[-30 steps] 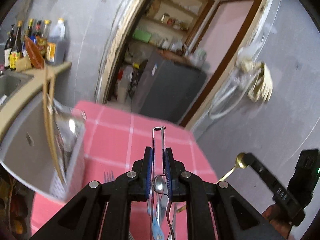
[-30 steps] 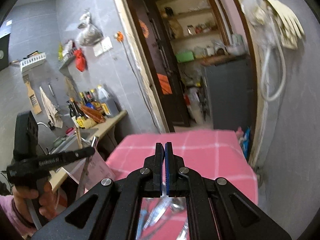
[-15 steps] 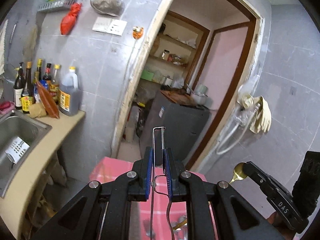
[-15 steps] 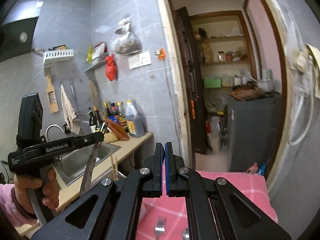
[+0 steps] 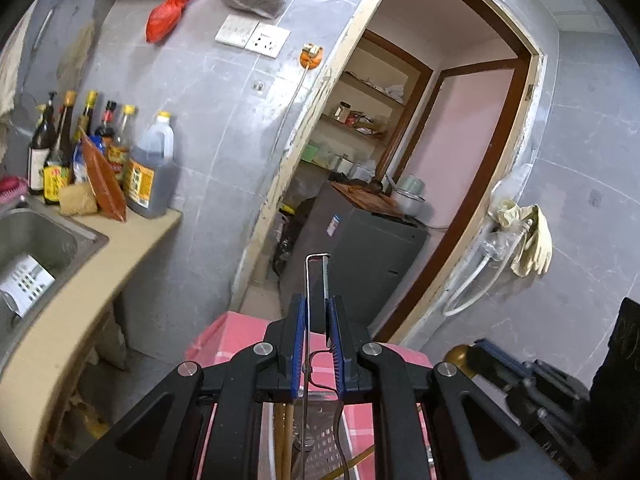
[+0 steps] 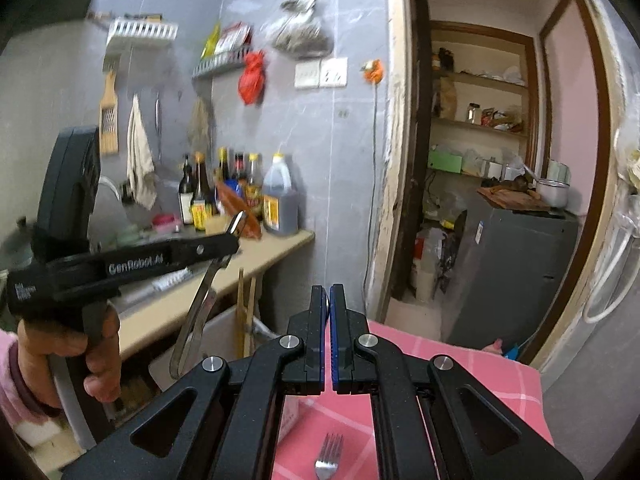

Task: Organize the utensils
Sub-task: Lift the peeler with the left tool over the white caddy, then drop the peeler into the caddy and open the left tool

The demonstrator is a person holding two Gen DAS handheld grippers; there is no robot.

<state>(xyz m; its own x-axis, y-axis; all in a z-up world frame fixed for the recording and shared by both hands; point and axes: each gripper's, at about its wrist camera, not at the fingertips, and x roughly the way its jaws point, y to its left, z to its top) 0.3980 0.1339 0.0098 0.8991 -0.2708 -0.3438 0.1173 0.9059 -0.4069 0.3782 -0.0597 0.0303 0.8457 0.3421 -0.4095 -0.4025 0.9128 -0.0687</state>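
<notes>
My left gripper (image 5: 317, 312) is shut on a thin metal peeler (image 5: 316, 276) whose wire frame sticks up past the fingertips. The right wrist view shows this gripper (image 6: 224, 246) held high at the left, the peeler (image 6: 198, 308) hanging down from it. My right gripper (image 6: 329, 300) is shut; a gold spoon's bowl (image 5: 456, 354) shows at its tip in the left wrist view. A silver fork (image 6: 329, 456) lies on the pink checked tablecloth (image 6: 460, 368). A white perforated utensil holder (image 5: 320, 440) with chopsticks (image 6: 245, 304) sits below the left gripper.
A beige counter (image 5: 120, 248) with a steel sink (image 5: 36, 240) and several sauce bottles (image 5: 148, 172) runs along the left. A doorway leads to a grey cabinet (image 5: 360, 240) and shelves. Hoses and gloves (image 5: 524, 236) hang on the right wall.
Both grippers have risen and tilted up; the table has dropped low in both views. The left gripper now sits over the utensil holder. The right gripper has come closer to the left camera.
</notes>
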